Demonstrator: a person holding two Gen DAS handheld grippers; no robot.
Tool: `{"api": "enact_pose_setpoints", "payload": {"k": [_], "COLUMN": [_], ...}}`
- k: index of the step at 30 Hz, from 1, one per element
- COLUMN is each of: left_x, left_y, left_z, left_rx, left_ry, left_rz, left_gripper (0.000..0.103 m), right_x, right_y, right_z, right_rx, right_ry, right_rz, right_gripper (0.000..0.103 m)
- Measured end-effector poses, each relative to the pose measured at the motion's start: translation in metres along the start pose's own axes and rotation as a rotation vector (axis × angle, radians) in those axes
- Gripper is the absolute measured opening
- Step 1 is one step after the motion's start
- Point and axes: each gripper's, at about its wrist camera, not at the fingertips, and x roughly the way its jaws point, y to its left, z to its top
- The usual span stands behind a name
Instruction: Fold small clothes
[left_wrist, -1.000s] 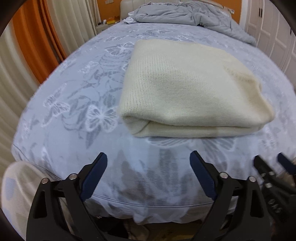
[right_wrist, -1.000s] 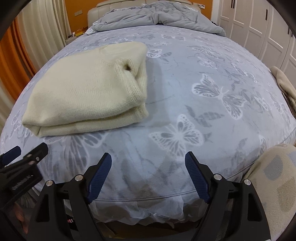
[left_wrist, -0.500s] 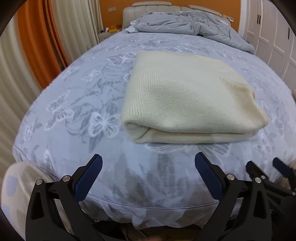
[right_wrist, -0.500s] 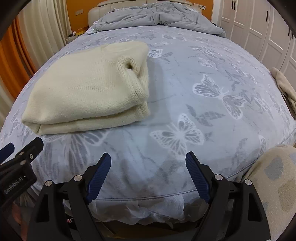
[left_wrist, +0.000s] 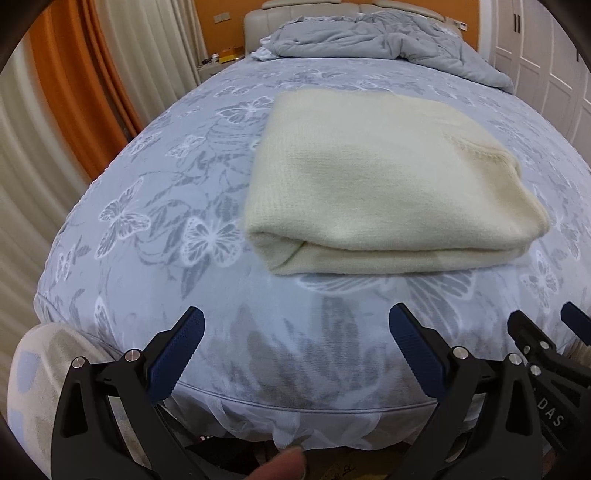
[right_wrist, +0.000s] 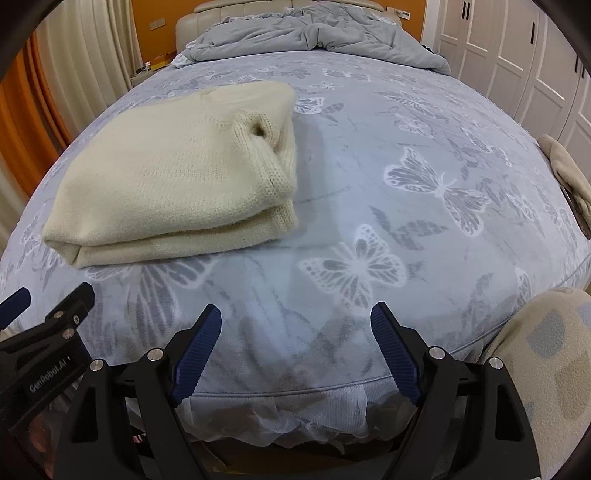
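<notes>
folded sweater (left_wrist: 384, 177) lies on the bed (left_wrist: 155, 206); left gripper (left_wrist: 295, 328) and right gripper (right_wrist: 295, 325) hang near the bed's edge, jaws apart, holding nothing

Both grippers, the left gripper (left_wrist: 295, 328) and the right gripper (right_wrist: 295, 325), are black frames with silver screws and ridged blue pads (right_wrist: 195, 343); white lettering marks their sides.
</notes>
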Motion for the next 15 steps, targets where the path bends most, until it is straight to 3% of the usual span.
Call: {"api": "enact_pose_setpoints", "payload": {"k": [15], "left_x": [0.0021], "left_y": [0.0012], "left_z": [-0.0020], "left_rx": [-0.005], "left_ry": [0.021], "left_rz": [0.001], "left_gripper": [0.098], "right_x": [-0.0028], "right_y": [0.0020], "right_z": [-0.0023], "right_rx": [0.000], "right_ry": [-0.005], "right_rz": [-0.005], "right_gripper": [0.081]}}
